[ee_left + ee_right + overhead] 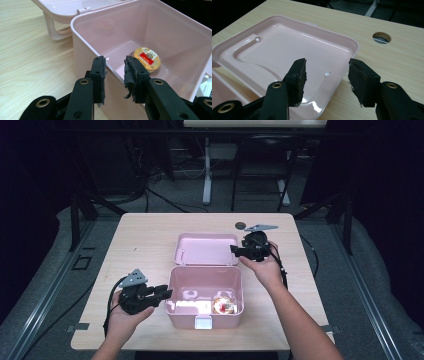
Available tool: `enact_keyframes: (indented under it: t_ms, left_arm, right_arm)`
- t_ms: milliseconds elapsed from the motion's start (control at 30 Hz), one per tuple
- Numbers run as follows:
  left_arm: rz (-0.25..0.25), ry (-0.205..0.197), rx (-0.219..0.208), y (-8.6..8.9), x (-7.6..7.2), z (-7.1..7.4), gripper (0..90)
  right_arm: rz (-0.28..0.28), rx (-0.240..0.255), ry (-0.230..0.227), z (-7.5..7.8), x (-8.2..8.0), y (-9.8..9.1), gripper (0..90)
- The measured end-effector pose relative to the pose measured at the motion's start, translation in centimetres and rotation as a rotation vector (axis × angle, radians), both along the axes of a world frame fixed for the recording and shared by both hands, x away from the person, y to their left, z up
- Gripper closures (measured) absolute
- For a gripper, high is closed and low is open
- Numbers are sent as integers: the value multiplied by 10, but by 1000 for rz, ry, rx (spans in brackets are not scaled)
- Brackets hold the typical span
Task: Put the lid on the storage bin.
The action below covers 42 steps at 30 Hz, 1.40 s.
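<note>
High view: a pink box [206, 292] stands open near the front middle of the wooden table [145, 250], its lid [206, 249] folded back flat behind it. Inside lie a round tin [223, 305] at the right and a white item at the left, too bright to identify. The left gripper [162, 294] rests at the box's left wall; the right gripper [235, 250] sits at the lid's right edge. A cable hole [241, 225] lies behind the right hand. Left gripper view: the jaws straddle the box's near wall [100, 62], one pad outside, one inside, with the rim between them; the pads stand slightly apart from the wall, nothing gripped. The tin [147, 59] lies on the box floor beyond. Right gripper view: the jaws stand partly open around the lid's rim [348, 57], not yet pressing it; the hole [381, 37] lies beyond on bare table.
</note>
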<state>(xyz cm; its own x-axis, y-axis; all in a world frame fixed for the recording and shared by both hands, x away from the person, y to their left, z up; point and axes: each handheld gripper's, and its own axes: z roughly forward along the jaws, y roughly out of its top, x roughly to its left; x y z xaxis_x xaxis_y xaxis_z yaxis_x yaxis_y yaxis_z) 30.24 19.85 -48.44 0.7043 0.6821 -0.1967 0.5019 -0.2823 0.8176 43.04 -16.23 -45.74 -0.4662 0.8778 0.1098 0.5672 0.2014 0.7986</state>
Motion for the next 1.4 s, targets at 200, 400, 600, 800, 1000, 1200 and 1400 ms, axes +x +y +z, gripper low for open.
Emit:
enact_keyframes:
  t_ms: [200,400,600,800,1000,1200,1400]
  left_arm:
    - [0,2,0,1,0,0,691]
    - [0,0,-1,0,0,0,691]
    - [2,-3,-1,0,0,0,691]
    - [4,-2,-5,0,-1,-1,692]
    - [6,-2,-4,0,-1,-1,693]
    - [3,-1,0,0,-1,0,694]
    - [6,-2,-6,0,-1,-1,694]
  right_arm:
    - [-41,-13,26,-6,11,1,474]
    - [-89,0,45,-15,23,1,537]
    - [-124,-45,73,-21,34,4,596]
    - [-144,-43,101,-27,42,6,604]
    - [-162,-28,132,-33,48,6,655]
    - [-173,-17,140,-34,50,7,682]
    - [-171,-24,162,-37,51,12,688]
